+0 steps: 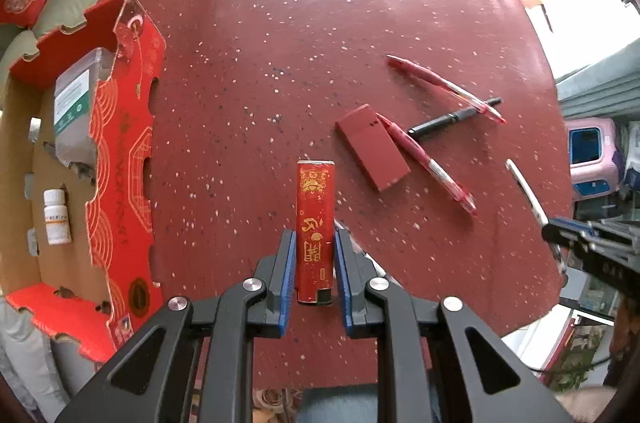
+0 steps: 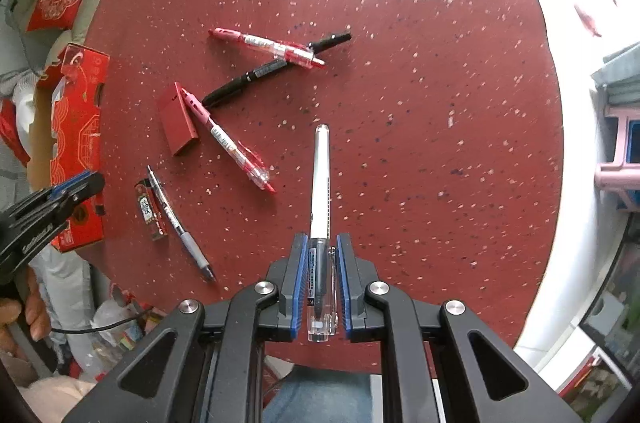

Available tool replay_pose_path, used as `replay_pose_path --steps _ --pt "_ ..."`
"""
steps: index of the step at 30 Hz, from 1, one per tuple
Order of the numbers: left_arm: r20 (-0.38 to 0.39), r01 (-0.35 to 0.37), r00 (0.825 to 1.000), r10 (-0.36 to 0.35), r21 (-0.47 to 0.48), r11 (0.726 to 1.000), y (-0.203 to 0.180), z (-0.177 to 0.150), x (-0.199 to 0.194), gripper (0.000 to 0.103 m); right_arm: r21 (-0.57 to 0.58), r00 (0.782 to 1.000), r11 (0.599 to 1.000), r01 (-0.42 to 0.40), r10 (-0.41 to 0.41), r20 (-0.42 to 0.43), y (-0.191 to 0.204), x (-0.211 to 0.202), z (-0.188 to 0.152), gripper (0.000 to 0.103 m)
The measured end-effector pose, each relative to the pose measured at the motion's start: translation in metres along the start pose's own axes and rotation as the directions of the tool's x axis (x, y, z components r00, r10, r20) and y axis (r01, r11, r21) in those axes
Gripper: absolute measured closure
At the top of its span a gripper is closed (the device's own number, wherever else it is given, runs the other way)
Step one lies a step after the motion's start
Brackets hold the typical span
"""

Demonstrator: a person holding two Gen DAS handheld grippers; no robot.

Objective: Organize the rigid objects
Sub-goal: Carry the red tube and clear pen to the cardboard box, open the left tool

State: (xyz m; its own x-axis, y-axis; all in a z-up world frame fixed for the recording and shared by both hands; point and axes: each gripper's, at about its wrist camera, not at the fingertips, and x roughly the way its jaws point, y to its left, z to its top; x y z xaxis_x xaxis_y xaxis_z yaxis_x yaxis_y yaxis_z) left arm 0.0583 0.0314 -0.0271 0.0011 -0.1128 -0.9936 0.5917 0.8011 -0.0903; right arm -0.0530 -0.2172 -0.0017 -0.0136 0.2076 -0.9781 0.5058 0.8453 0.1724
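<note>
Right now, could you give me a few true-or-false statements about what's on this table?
1. A white bottle is in the box. True.
2. A red pen crosses the black pen. True.
3. Three red pens lie on the table. False: only two.
4. The white pen is in the box. False: it lies between the right tongs, over the table.

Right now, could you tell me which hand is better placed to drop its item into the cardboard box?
Left. Its tongs bracket the red lighter with the cardboard box alongside; the right tongs, around the white pen, sit farther away.
</note>
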Motion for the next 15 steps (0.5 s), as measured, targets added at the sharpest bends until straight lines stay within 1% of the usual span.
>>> replay_pose_path --steps 2,3,4,6,8,10,15 --pt "0.016 -0.006 1.000 0.006 0.000 1.000 0.000 -0.006 -0.011 0.083 -0.009 1.000 1.000 0.001 0.000 0.006 -0.001 -0.007 0.001 0.087" --pt "0.021 -0.003 1.000 0.003 -0.002 1.000 0.006 -0.010 -0.010 0.083 -0.012 1.000 1.000 -0.002 0.002 0.010 -0.002 -0.012 0.007 0.087" --pt "0.027 -0.001 1.000 0.001 -0.006 1.000 0.012 -0.006 -0.023 0.083 -0.016 1.000 1.000 -0.005 0.005 0.016 -0.003 -0.016 0.008 0.087" --pt "0.048 -0.001 0.999 0.002 -0.017 1.000 0.011 -0.010 -0.027 0.083 -0.037 1.000 0.999 -0.003 0.004 0.026 -0.004 -0.021 0.012 0.087" --pt "0.070 -0.002 0.998 0.004 -0.032 0.999 0.009 -0.014 -0.036 0.083 -0.057 0.999 0.998 -0.001 0.003 0.032 0.003 -0.024 0.015 0.087" --pt "0.088 -0.003 0.996 0.007 -0.048 0.999 0.001 -0.016 -0.030 0.083 -0.093 0.999 0.996 0.008 -0.005 0.040 0.012 -0.029 0.018 0.087" --pt "0.135 -0.006 0.991 0.016 -0.079 0.997 0.000 -0.016 -0.047 0.082 -0.189 0.997 0.982 0.023 -0.009 0.075 0.040 -0.040 0.025 0.087"
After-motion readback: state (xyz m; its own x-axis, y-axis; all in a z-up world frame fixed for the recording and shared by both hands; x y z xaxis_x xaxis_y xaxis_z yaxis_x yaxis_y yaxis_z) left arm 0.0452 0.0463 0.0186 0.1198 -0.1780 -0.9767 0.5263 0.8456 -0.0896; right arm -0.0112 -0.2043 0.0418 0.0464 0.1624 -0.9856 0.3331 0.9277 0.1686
